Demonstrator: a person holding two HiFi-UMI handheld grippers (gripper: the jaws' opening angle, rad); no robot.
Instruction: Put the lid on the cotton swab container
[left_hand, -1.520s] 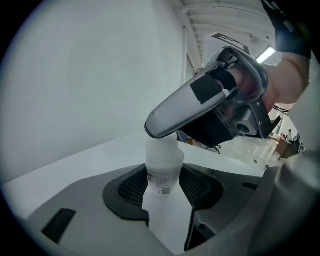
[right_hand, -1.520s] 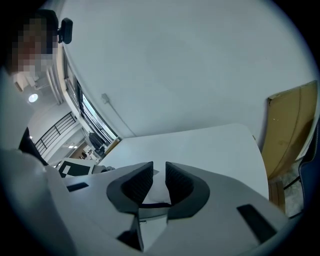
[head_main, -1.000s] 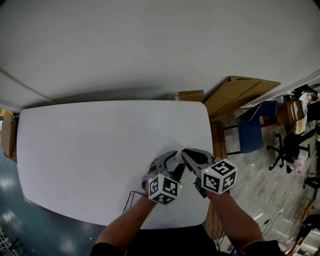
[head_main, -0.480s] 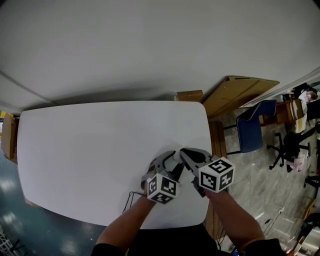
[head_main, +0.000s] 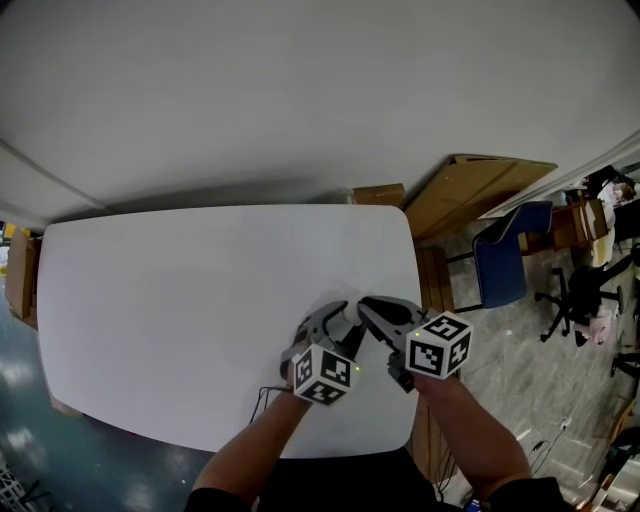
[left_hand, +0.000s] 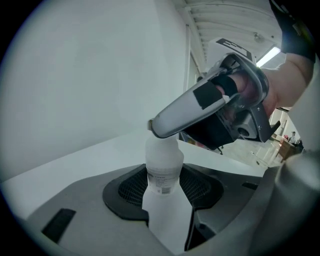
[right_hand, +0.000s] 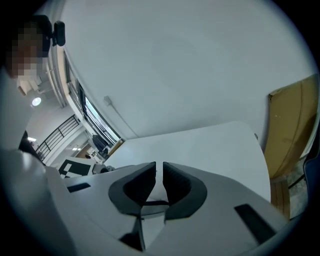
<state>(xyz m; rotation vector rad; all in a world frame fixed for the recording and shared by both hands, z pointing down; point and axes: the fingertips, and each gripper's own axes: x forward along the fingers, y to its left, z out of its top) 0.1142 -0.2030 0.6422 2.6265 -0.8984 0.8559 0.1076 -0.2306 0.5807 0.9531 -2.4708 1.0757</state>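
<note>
The cotton swab container (left_hand: 162, 167) is a small, frosted white plastic tub with a rounded shoulder and a printed label (left_hand: 161, 183) round its middle; its cloudy wall hides whatever is inside. It stands upright between the black pads of the left hand-held gripper (head_main: 338, 314), which is clamped on its sides. The right hand-held gripper (left_hand: 153, 127) reaches in from the right, its tip touching the container's top and its jaws drawn almost together, leaving only a thin slit; I cannot tell whether anything is pinched there. All this is above the white worktop (head_main: 180, 300), near its front right edge.
</note>
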